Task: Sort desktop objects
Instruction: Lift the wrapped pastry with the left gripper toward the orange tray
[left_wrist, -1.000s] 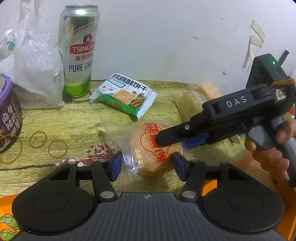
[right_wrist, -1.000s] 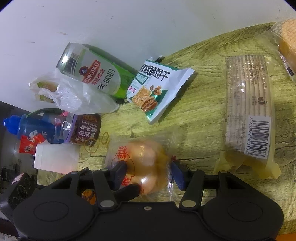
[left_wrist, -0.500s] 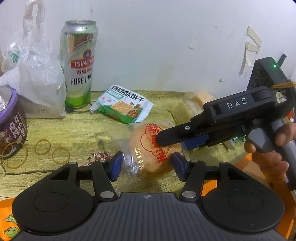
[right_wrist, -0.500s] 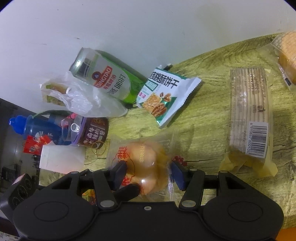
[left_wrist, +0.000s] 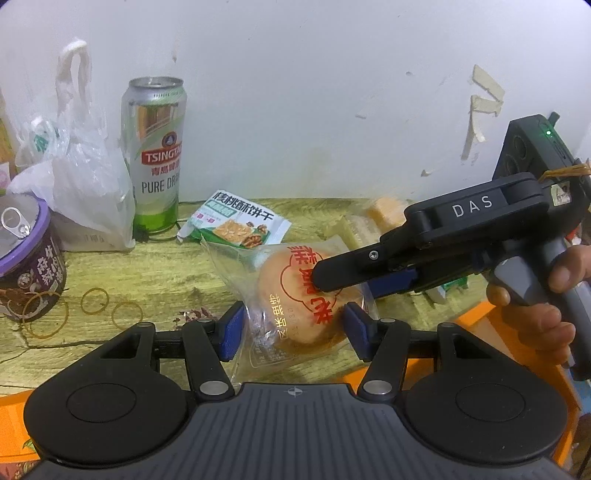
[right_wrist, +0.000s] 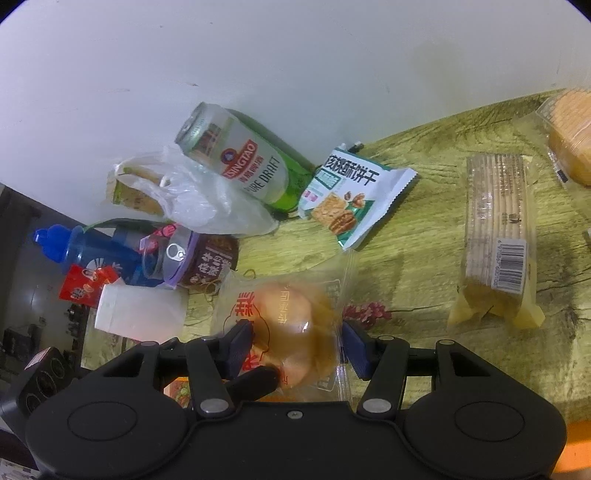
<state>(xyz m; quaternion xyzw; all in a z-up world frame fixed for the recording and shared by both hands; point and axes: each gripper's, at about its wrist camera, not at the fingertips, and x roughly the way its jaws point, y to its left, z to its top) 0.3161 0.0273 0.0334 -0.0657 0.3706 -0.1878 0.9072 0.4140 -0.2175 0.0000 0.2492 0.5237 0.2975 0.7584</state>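
On the yellow-green wood-grain desk (right_wrist: 424, 236) nearly everything waits unsorted, and we go big to small: a tall green-and-silver beer can (left_wrist: 155, 162) stands at the white wall with a crumpled clear plastic bag (left_wrist: 85, 192) touching its side, a long clear pack of stacked crackers (right_wrist: 495, 236) lies flat well off to one side, a green-and-white walnut biscuit packet (left_wrist: 236, 227) sits near the can's foot, a purple-rimmed pull-tab tin (left_wrist: 27, 258) rests at the edge, and thin tan rubber bands (left_wrist: 94, 301) are scattered beside it. So, by my reading, the sort is barely begun: one item is in hand and the rest are to come. That item is the round golden cake in a clear wrapper with red print (left_wrist: 303, 299), and both tools are on it! The left gripper (left_wrist: 293, 328) has its blue pads (left_wrist: 232, 328) at a middling spread, hard against the wrapper on either side, gripping the cake. The right gripper (right_wrist: 295, 349) comes across from the side and clamps the same cake at a similar middling width, one black finger lying over the red lettering in the left view. The packet's far corner looks clear of the desk, though whether the whole thing is lifted I cannot tell for certain. An orange surface (left_wrist: 517, 321) shows at the near edge, possibly a bin for it.
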